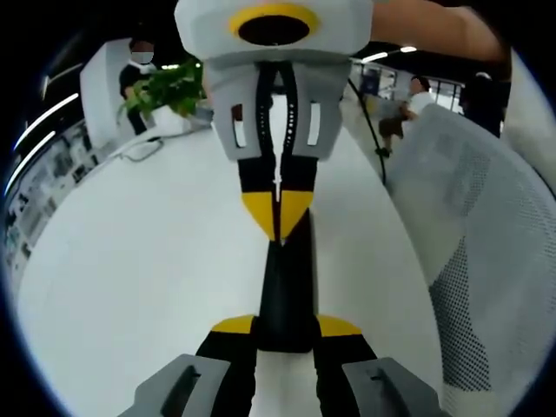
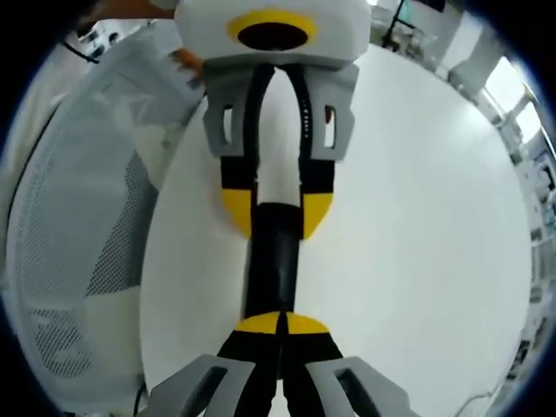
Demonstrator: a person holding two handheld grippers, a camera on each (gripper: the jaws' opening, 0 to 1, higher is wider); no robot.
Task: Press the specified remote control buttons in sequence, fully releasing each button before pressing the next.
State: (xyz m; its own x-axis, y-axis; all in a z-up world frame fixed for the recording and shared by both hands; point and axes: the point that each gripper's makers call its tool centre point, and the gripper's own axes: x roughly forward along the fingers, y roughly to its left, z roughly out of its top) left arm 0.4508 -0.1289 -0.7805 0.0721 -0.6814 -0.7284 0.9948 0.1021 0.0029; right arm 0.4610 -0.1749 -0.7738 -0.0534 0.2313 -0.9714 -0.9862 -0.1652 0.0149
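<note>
In the left gripper view, a potted plant [image 1: 165, 87] is seen far off at the left on the white counter [image 1: 130, 261]. At centre, a black remote control [image 1: 285, 287] is gripped between the narrowly spread left tongs [image 1: 285, 326]. The right tongs [image 1: 278, 213], closed tip to tip, are set against its far end. A mesh chair [image 1: 469, 243] is seen at the right.
</note>
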